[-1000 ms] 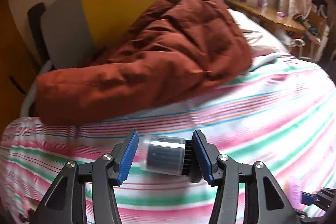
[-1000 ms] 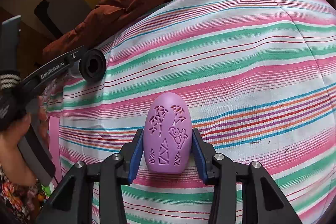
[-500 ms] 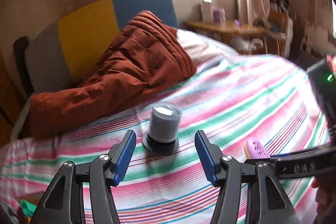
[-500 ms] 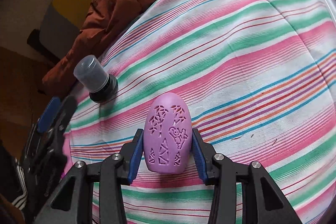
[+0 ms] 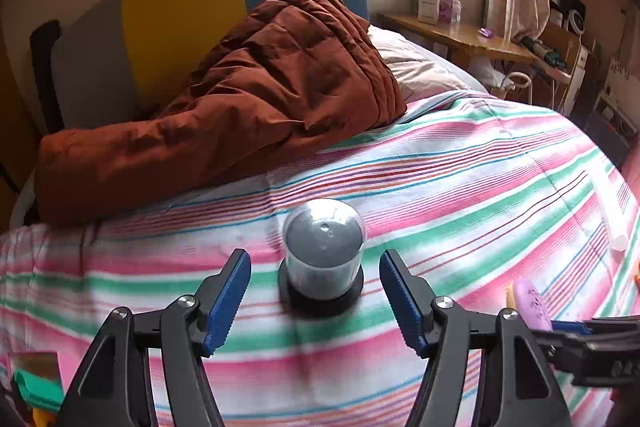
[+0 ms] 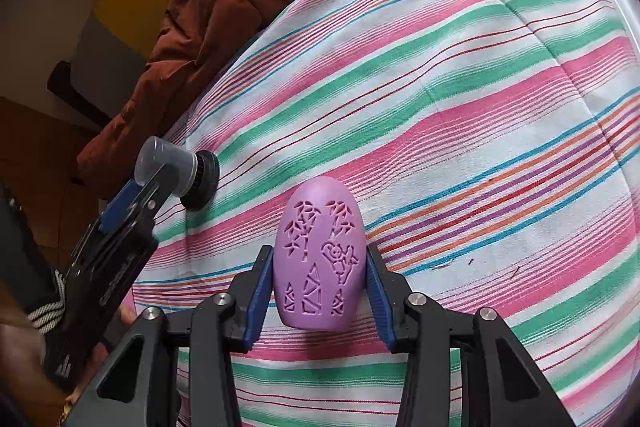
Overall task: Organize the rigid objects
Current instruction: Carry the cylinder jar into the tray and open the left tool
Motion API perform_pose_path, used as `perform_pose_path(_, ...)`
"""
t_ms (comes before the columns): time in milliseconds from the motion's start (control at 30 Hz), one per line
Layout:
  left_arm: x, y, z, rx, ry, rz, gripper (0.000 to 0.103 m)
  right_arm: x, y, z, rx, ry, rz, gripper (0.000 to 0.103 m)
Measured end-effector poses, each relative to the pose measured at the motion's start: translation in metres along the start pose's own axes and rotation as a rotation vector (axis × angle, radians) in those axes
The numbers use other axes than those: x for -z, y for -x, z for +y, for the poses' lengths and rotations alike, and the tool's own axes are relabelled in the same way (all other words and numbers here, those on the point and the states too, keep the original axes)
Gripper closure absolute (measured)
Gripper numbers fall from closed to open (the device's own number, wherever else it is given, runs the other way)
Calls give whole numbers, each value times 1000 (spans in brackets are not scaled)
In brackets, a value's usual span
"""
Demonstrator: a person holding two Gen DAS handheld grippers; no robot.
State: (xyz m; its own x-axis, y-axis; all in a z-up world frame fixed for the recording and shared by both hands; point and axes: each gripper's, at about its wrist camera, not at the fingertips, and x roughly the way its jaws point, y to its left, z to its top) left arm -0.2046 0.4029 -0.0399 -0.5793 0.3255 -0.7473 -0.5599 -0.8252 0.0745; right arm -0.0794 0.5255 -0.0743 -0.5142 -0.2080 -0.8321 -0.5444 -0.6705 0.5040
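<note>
A small canister (image 5: 324, 259) with a clear cap and a black base stands upright on the striped bedsheet (image 5: 460, 179). My left gripper (image 5: 314, 279) has its jaws opening wide on either side of it, and the blue pads (image 5: 230, 291) stand off its sides. My right gripper (image 6: 320, 267) is shut on a purple egg-shaped case (image 6: 320, 259) with cut-out patterns, just above the sheet. The right wrist view also shows the canister (image 6: 176, 167) at the left, with the left gripper (image 6: 152, 187) beside it. The purple case (image 5: 528, 303) appears at the lower right of the left wrist view.
A rumpled brown quilt (image 5: 260, 99) lies across the head of the bed against a yellow and blue headboard (image 5: 188, 11). A pillow (image 5: 416, 67) lies behind it. A white tube (image 5: 612, 211) rests near the sheet's right edge. A wooden desk (image 5: 460, 35) stands by the window.
The canister, earlier sideways between the left pads, now stands on the sheet, with the left jaws spread and drawn back from it. The right gripper keeps its hold on the purple case.
</note>
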Motion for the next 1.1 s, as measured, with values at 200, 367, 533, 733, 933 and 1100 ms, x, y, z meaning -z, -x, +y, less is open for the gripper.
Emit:
perform_pose_path(200,-1,-18,7,16,50,21,53,-1,-1,0,1,4,0,58)
perform_pose_path(367,3,-12,12,50,62,14,59,-2,-3,4,17,28,-5,58)
perform_pose_path(533,16,10,22,84,123,13,59,-1,-3,9,22,65,-17,58)
perform_pose_path(733,39,49,31,114,151,-11,59,2,-4,15,9,105,-22,58)
perform_pose_path(933,83,97,45,134,219,-22,59,6,-5,21,2,144,-21,58)
perform_pose_path(1100,120,135,57,149,269,-32,59,10,-3,28,4,180,-33,58)
